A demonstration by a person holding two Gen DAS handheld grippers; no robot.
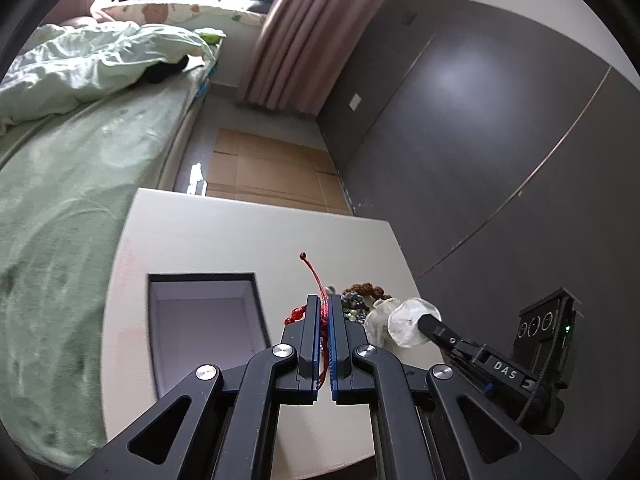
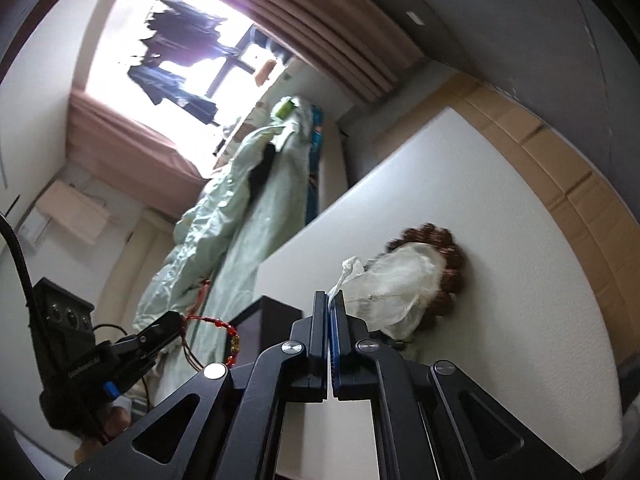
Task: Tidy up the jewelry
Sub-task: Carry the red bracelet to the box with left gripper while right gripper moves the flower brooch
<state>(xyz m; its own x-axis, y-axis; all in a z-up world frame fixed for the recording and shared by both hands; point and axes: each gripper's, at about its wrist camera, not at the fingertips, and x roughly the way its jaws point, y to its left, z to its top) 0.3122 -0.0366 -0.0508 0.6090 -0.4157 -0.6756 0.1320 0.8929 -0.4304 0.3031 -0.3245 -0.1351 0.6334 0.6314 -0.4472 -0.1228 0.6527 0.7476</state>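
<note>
Pinching a red cord bracelet between its blue-lined pads, the left gripper hangs above the white table, its jaws clenched on the cords so that one beaded cord end curls upward past the fingertips and a few red beads stick out on the left side of the fingers. In the right wrist view the same bracelet dangles in a loop of red and amber beads from the left gripper, over the edge of the dark box. That open box, black-rimmed with a pale lining, sits on the table just left of and below the left gripper. The right gripper is closed on the neck of a sheer white organza pouch, which extends beyond its fingertips; in the left wrist view the pouch is held at the tip of the right gripper, just right of the left gripper. Beneath and behind the pouch, a brown beaded bracelet lies on the table, with more mixed beads heaped beside it. A bed with green bedding runs along the left of the table.
</note>
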